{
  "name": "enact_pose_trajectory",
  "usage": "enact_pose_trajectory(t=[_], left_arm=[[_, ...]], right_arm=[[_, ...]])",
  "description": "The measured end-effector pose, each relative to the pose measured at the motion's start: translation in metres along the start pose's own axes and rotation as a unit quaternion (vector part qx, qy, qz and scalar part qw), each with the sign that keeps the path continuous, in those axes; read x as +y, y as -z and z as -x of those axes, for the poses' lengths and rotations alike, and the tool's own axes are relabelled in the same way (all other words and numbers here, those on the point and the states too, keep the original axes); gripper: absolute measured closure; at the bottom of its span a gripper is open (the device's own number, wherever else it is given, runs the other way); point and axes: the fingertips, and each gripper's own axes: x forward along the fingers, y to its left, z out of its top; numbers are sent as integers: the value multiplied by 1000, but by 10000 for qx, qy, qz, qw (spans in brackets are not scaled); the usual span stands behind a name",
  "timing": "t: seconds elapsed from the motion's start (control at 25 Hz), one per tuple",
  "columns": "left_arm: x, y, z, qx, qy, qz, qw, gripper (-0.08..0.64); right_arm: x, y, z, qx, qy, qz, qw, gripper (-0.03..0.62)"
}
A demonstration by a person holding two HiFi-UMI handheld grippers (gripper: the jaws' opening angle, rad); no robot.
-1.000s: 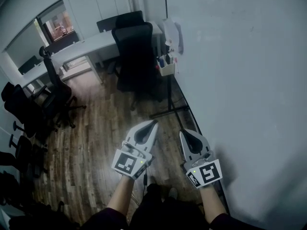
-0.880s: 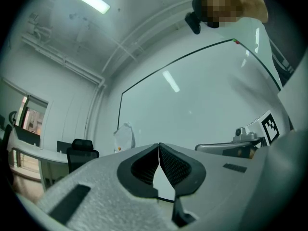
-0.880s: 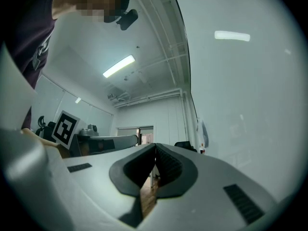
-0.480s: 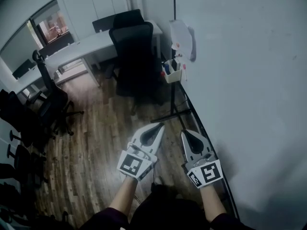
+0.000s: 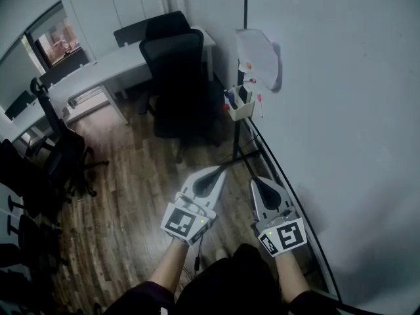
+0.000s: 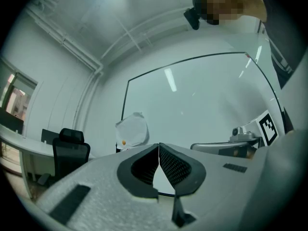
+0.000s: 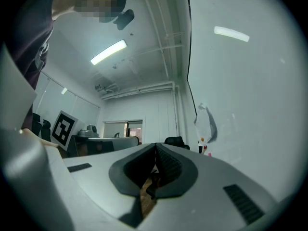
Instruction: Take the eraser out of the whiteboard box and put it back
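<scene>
The small white whiteboard box (image 5: 241, 108) hangs on the whiteboard's (image 5: 341, 110) lower edge, far ahead of both grippers. Markers and a dark block, possibly the eraser (image 5: 243, 94), stick out of it. My left gripper (image 5: 220, 171) is held out over the floor with its jaws shut and nothing between them. My right gripper (image 5: 255, 184) is beside it, close to the board, also shut and empty. In the left gripper view the left gripper's (image 6: 159, 146) pads meet in front of the board (image 6: 202, 95). In the right gripper view the right gripper's (image 7: 155, 147) jaws touch at the tips.
A crumpled white sheet (image 5: 259, 58) hangs on the board above the box. A black office chair (image 5: 180, 84) stands at a white desk (image 5: 98, 71) left of the box. More dark chairs (image 5: 46, 163) line the left side. The board's stand legs (image 5: 239, 156) cross the wooden floor (image 5: 125, 195).
Both grippers have travelled forward along the whiteboard, still shut. The box and white sheet now sit lower and nearer in the head view.
</scene>
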Motion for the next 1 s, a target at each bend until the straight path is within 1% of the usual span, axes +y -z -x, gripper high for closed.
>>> enact_pose_trajectory(t=[0.2,0.44,0.6,0.8,1.0], left_arm=[[25,12,-10,9,63,32,10000,554],[56,22,-40,48,68,109,9999,554],[80,34,-69,88,129,19,9999,554],[108,44,-115,101,190,44,9998,554],[130,48,-156,191,158,279,9993,554]], right_arm=[[-5,9,-27,58,22,13,10000,589],[-31,21,-62,81,64,-6,9999,589],[-56,27,-94,63,79,-19,9999,589],[-93,34,-134,62,88,-39,9999,589],[-120,41,-169,94,33,-95,9999,589]])
